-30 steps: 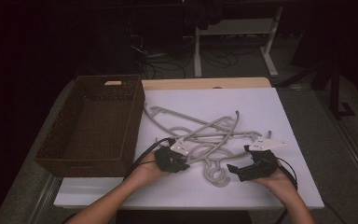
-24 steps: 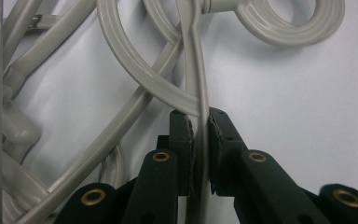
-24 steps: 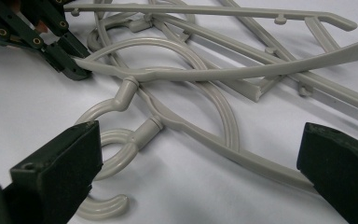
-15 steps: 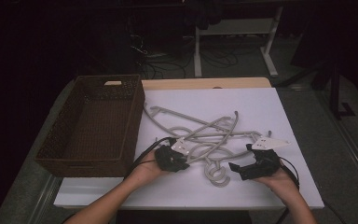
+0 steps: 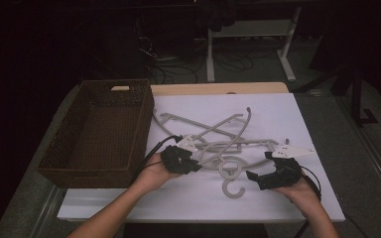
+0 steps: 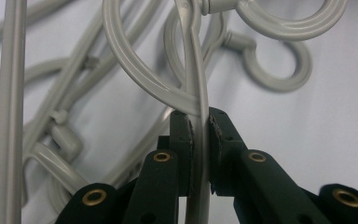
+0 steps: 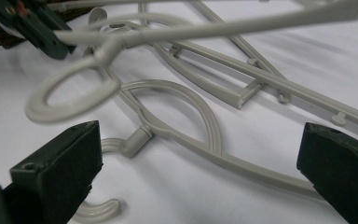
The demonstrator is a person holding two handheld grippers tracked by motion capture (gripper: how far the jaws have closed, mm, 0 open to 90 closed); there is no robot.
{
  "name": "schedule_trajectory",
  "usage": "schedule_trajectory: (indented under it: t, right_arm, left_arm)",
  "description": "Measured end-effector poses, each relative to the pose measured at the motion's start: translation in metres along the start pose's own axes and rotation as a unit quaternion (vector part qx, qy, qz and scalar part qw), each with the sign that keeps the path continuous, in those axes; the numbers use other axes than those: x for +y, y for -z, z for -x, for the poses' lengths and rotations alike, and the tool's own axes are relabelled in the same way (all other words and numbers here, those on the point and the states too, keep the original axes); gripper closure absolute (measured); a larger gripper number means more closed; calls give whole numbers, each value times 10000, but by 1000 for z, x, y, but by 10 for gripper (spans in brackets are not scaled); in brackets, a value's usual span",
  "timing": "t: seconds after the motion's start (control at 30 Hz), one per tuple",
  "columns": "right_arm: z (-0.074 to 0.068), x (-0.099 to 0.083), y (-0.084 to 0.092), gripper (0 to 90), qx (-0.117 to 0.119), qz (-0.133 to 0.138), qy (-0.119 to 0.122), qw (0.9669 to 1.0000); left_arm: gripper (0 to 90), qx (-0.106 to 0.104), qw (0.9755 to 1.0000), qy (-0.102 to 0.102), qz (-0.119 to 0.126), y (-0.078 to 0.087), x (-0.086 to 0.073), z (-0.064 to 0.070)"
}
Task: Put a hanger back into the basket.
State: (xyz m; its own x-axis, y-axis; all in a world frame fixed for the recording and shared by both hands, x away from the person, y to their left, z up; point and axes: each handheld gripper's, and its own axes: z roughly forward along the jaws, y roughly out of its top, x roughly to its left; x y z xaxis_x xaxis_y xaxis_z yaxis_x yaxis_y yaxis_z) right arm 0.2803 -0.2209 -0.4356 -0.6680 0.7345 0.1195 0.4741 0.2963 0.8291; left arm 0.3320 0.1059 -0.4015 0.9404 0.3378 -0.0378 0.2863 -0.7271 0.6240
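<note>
Several pale grey plastic hangers (image 5: 213, 136) lie tangled on the white table top (image 5: 278, 114). My left gripper (image 5: 192, 164) is shut on the thin arm of one hanger (image 6: 196, 93), its pads pinching the strip, and that hanger is lifted a little off the pile. Its round hook (image 7: 70, 95) hangs above the sheet. My right gripper (image 5: 259, 167) rests at the near right of the pile, open wide (image 7: 200, 149), with nothing held; another hanger (image 7: 182, 112) lies on the table beyond its jaws. The left gripper (image 7: 30, 23) also appears in the right gripper view.
A dark woven basket (image 5: 99, 131) stands at the left of the table, beside the hangers. A bare wooden strip (image 5: 218, 88) runs along the far edge. Beyond the table are a white stand's legs (image 5: 248, 49) and loose cables on a dark floor.
My left gripper has risen slightly with the hanger arm in its jaws, and that hanger's hook has come up off the sheet. The right gripper has stayed put.
</note>
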Motion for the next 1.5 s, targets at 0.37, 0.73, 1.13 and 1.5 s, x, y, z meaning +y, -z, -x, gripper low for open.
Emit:
schedule_trajectory:
  t: [0.37,0.73,1.13,1.5]
  right_arm:
    - [0,0,-1,0,27,-3,10,10000]
    - [-1,0,-1,0,36,3,-7,10000]
    - [-2,0,-2,0,29,-17,6,10000]
    - [-2,0,-3,0,9,-42,6,10000]
  left_arm:
    - [823,61,9993,27,377,52,47,-14]
    - [823,591,9974,-60,405,135,63,-41]
    - [823,958,9938,430,373,185,4,-76]
    - [823,1184,9889,846,314,214,-60,-93]
